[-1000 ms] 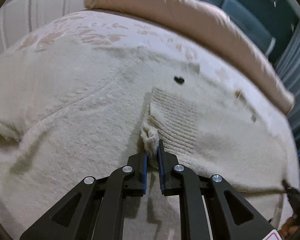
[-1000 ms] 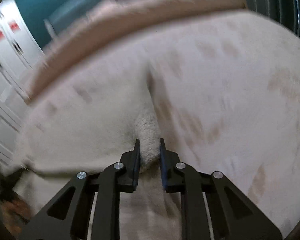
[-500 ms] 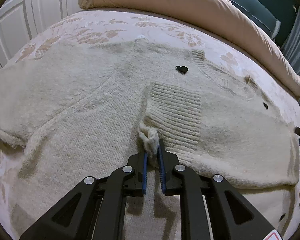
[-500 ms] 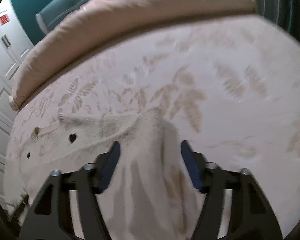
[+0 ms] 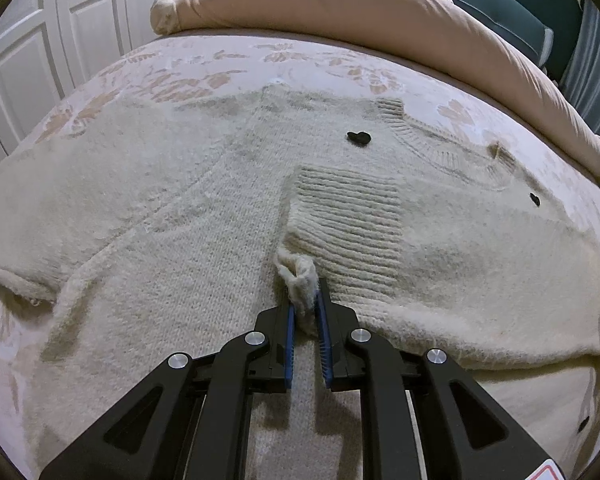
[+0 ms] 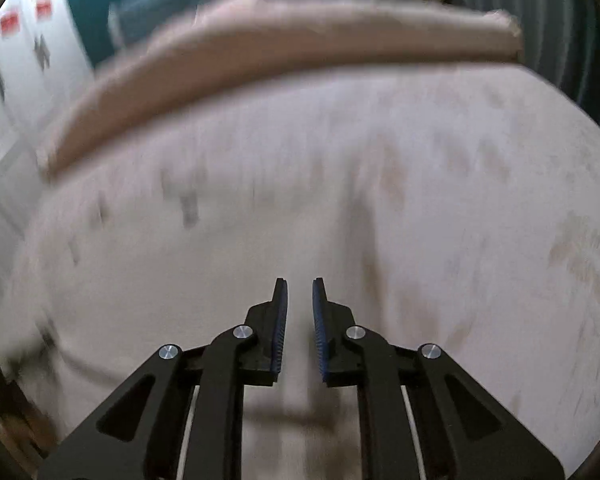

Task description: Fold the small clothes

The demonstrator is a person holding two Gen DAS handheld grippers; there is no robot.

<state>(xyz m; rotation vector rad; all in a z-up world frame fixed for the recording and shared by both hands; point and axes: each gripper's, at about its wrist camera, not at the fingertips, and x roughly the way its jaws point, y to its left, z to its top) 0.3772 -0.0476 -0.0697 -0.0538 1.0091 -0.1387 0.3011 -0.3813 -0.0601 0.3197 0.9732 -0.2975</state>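
Cream knitted sweater spread flat on the patterned bed, its neckline toward the rolled pink bedding at the far edge and one sleeve folded in across the chest so that the ribbed cuff lies near the garment's middle. The left tongs are pinching a bunched corner of that cuff between their blue pads, directly ahead of them and touching; the sleeve's long axis runs from this pinch out to the right of the left wrist view. The right tongs have just been closing and now stand nearly pressed together with nothing between them; their view is motion-blurred, showing only pale bedding ahead, so the sweater's bearing from them cannot be told. The left hand is judged the nearer and the only one in contact; the next fold probably pivots on where this cuff is laid.
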